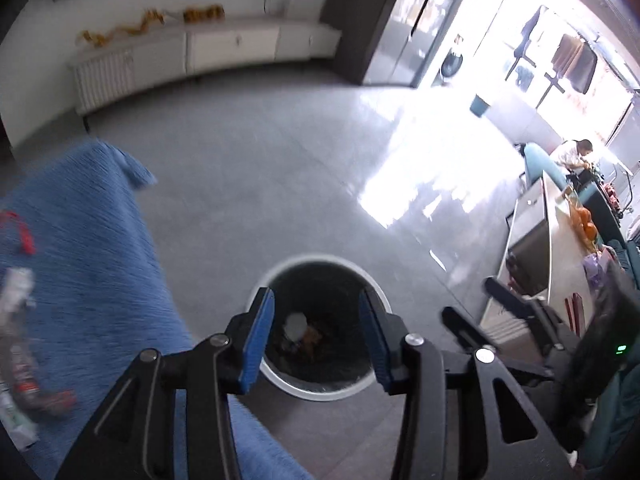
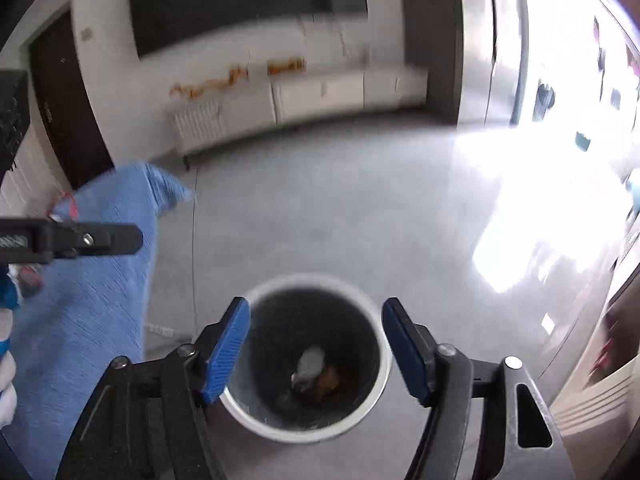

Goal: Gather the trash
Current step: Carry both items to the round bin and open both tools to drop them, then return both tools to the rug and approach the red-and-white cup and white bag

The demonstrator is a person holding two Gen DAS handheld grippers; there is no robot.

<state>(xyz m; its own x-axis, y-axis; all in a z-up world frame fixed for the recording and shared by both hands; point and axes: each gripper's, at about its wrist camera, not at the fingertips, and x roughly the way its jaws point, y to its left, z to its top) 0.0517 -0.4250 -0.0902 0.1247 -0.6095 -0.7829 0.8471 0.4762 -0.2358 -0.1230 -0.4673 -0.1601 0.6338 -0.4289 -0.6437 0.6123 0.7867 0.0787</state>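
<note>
A round bin with a white rim (image 1: 320,395) (image 2: 304,435) stands on the grey floor, dark inside. At its bottom lie a crumpled white piece (image 1: 296,324) (image 2: 310,364) and orange-brown scraps (image 1: 314,335) (image 2: 330,377). My left gripper (image 1: 316,294) hangs over the bin, open, with nothing between its blue pads. My right gripper (image 2: 316,304) is also above the bin, open wider and empty. On the blue cloth (image 1: 88,264) (image 2: 92,304) at the left lie a crumpled clear plastic piece (image 1: 18,320) and a red scrap (image 1: 24,234).
White cabinets and a radiator (image 1: 104,76) line the far wall. A counter with orange fruit (image 1: 586,220) stands at the right, a seated person (image 1: 574,152) beyond it. Sunlight glares on the floor at the right. A thin cable (image 2: 194,260) runs across the floor by the cloth.
</note>
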